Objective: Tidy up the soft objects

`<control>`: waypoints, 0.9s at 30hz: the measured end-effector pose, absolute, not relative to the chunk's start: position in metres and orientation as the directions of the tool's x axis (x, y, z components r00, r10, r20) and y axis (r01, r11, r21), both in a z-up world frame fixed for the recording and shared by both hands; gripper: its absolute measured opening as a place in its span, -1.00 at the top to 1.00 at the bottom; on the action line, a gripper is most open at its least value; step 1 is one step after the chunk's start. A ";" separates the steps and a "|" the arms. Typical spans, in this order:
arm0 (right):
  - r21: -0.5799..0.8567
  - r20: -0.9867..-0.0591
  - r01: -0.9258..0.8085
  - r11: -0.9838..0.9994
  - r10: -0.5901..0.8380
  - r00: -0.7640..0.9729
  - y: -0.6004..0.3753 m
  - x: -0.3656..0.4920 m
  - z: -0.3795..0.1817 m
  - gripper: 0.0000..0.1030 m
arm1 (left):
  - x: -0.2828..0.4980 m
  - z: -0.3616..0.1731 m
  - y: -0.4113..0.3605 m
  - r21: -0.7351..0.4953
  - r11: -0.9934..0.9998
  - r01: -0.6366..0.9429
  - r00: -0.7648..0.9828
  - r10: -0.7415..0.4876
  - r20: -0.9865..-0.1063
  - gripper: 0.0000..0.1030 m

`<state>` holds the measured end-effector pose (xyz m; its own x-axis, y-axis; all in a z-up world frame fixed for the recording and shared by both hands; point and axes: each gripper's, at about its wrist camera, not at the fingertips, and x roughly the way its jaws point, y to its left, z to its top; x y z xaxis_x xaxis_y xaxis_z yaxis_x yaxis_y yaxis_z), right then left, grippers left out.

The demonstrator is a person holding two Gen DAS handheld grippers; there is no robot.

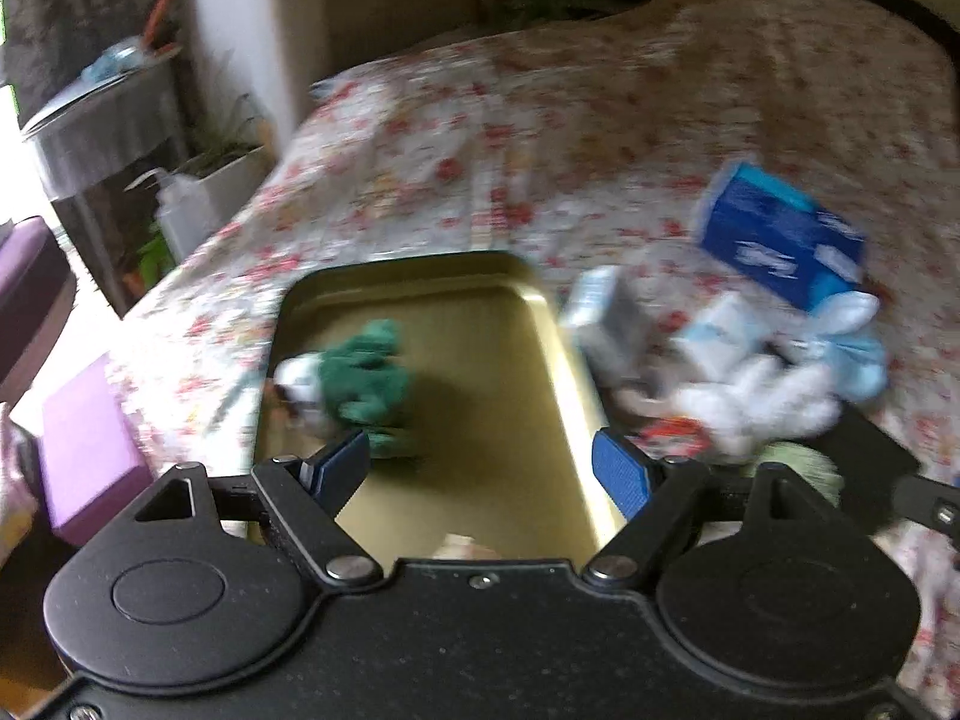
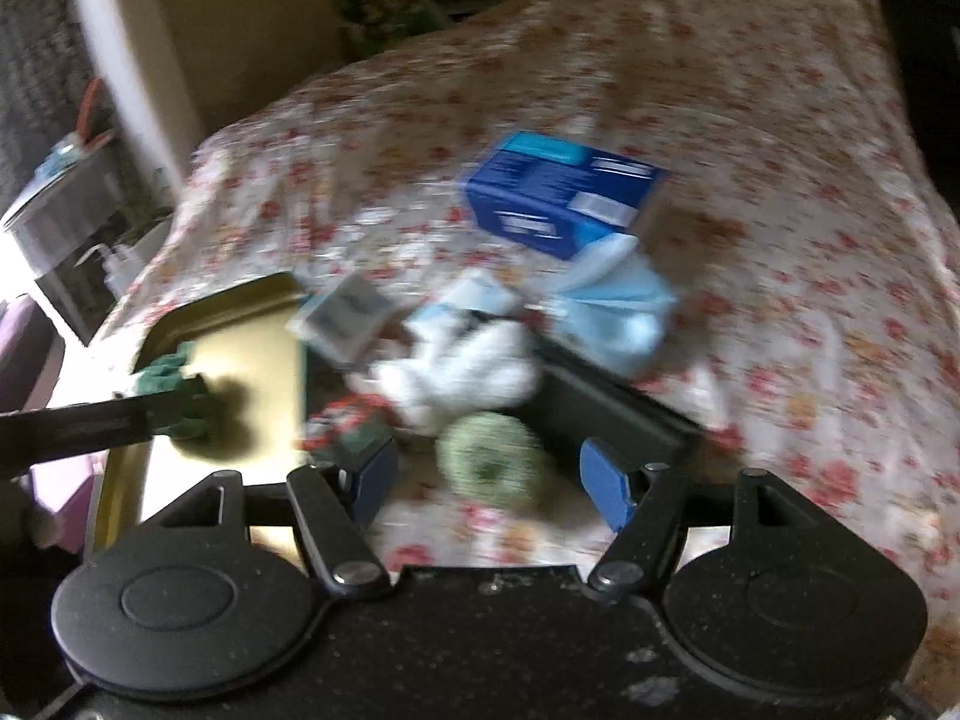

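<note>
On the flowered bedspread (image 1: pixel 540 138) near its left edge sits your gold tray (image 1: pixel 480 276), with the green soft toy (image 1: pixel 366 384) already lying inside. Your left gripper (image 1: pixel 480 468) hangs spread and empty above it. Your right gripper (image 2: pixel 486 474), jaws apart, frames the green pom-pom (image 2: pixel 489 459) without pressing it; judged next: close on it and carry it to the tray. Only the right view shows that pom-pom whole; only the left shows the tray's full floor.
</note>
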<state>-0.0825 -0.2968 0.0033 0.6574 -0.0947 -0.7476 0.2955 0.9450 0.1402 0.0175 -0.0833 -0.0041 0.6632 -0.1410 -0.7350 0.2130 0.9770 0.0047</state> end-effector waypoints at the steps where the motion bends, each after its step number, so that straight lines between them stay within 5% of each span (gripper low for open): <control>1: 0.135 -0.750 0.314 0.940 -0.110 0.653 -0.306 -0.087 0.001 -0.31 | 0.011 -0.004 -0.091 0.001 0.973 0.229 0.668 -0.156 -0.728 -0.49; 17: 0.096 -0.772 0.474 0.875 -0.235 0.590 -0.392 -0.133 -0.032 -0.35 | -0.062 -0.047 -0.193 -0.046 0.895 0.444 0.576 -0.325 -0.750 -0.51; 27: 0.140 -0.773 0.448 0.883 -0.185 0.607 -0.397 -0.085 -0.028 -0.47 | -0.064 -0.073 -0.201 -0.019 0.899 0.438 0.552 -0.285 -0.784 -0.51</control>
<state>-0.0853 -0.3966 -0.0278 0.6072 -0.1854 -0.7726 0.4479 0.8830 0.1401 -0.0636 -0.2014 -0.0733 0.5517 -0.2852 -0.7837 0.4376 0.8989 -0.0190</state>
